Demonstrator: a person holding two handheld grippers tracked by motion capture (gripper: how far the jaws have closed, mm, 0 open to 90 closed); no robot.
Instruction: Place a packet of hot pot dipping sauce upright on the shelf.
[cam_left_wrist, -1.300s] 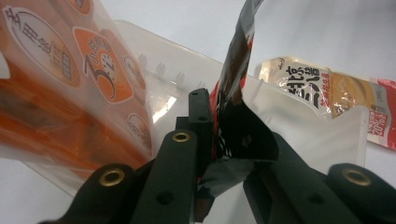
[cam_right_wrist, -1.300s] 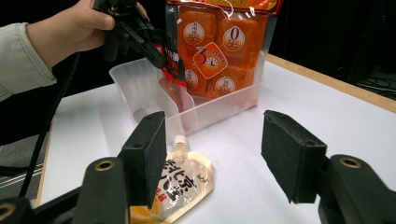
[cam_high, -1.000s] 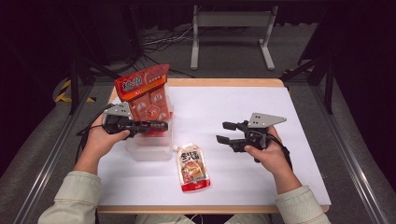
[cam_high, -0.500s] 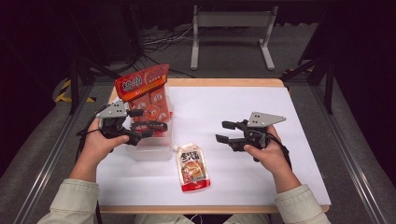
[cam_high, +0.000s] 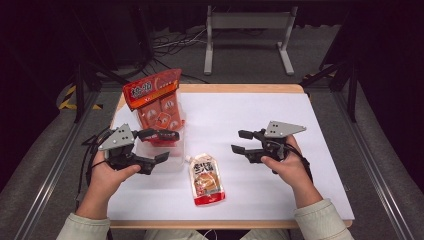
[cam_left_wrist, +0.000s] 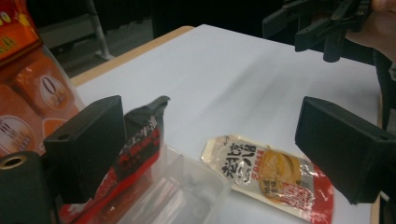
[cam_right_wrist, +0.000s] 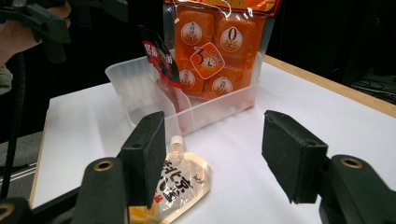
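Observation:
A clear plastic bin (cam_high: 167, 161) stands at the left of the white table. A tall orange bag (cam_high: 156, 100) is upright at its far end, and a red-and-black packet (cam_right_wrist: 159, 56) leans inside it. My left gripper (cam_high: 170, 145) hovers at the bin's near side. Its jaws have just been opening, and no pad presses on anything; the packet (cam_left_wrist: 140, 140) stands just past its left pad. A spout pouch (cam_high: 206, 180) lies flat in front of the bin. My right gripper (cam_high: 236, 141) is open and still, right of the pouch, with nothing held.
The white sheet (cam_high: 260, 115) covers a wooden table with bare room at the centre and far right. Black frame legs and cables stand on the floor beyond the far edge. The right gripper (cam_left_wrist: 322, 23) is in the left gripper view, far right.
The left gripper's jaws have gone from nearly shut to wide, and the hand has drawn back from over the bin toward the near left. The right gripper has kept still.

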